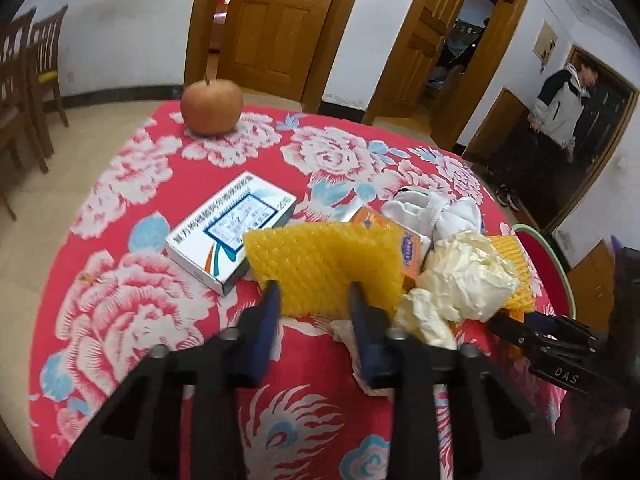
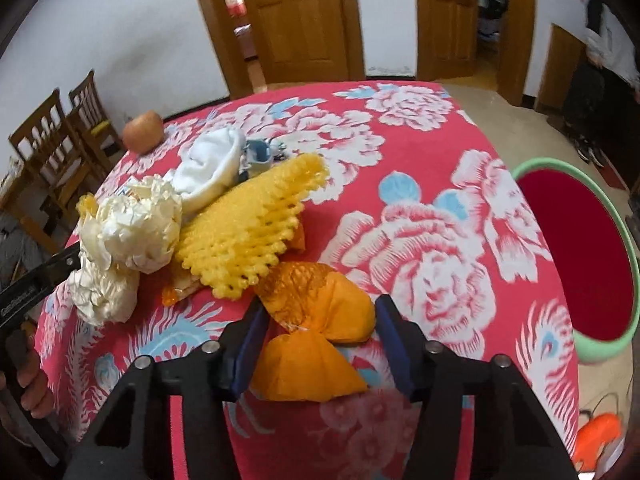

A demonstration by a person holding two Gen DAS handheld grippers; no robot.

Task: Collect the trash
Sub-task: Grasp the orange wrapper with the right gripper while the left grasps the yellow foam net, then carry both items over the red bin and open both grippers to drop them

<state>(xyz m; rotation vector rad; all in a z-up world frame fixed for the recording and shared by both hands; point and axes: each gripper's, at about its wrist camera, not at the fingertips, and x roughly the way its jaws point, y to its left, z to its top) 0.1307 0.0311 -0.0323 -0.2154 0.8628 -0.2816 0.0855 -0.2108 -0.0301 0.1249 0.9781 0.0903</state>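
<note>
The yellow foam net (image 1: 324,268) is bracketed by the left gripper (image 1: 314,292), narrowed onto its near edge, pads apparently pinching. The orange wrapper (image 2: 320,320) sits between the right gripper (image 2: 318,312), half-open, seemingly not squeezed yet. The red bin (image 2: 624,264) waits off to its right.

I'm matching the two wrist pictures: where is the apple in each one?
Left wrist: the apple sits upper left of centre, at the table's far edge.
Right wrist: the apple is small, at the far left, near the chairs.
Shared landmark: the crumpled white paper.
</note>
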